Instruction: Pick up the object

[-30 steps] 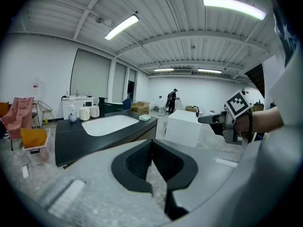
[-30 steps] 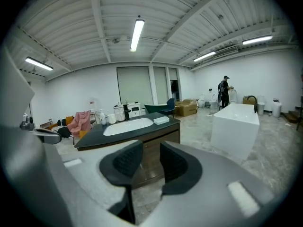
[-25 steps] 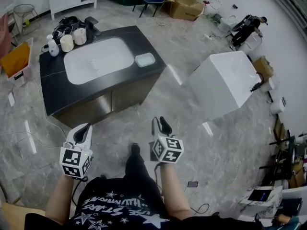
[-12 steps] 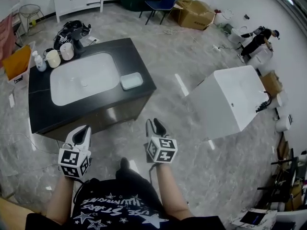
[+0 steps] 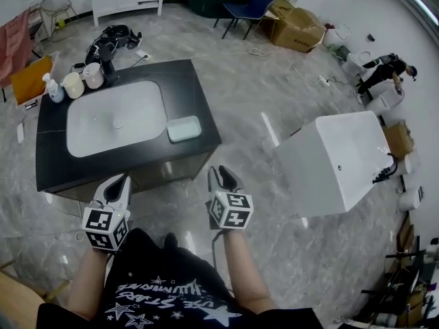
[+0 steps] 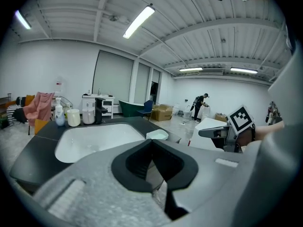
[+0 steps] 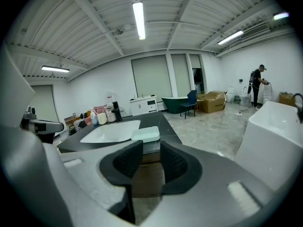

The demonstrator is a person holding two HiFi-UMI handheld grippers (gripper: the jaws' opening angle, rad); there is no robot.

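Note:
A pale green rectangular dish lies on the near right part of a dark vanity counter, beside its white oval basin. Both grippers are held low in front of the counter, short of its front edge, and hold nothing. My left gripper has its pads meeting at the tips; the left gripper view looks over them toward the basin and the dish. My right gripper keeps a narrow gap between its pads, and in the right gripper view the dish shows straight ahead through that gap.
Two cups and a pump bottle stand at the counter's far left corner. A large white tub sits on the floor to the right. A blue chair and cardboard boxes are farther back; a person bends there.
The counter has come closer and lower in the head view as the person walked toward it. Both grippers keep the same pose, with their jaws unchanged.

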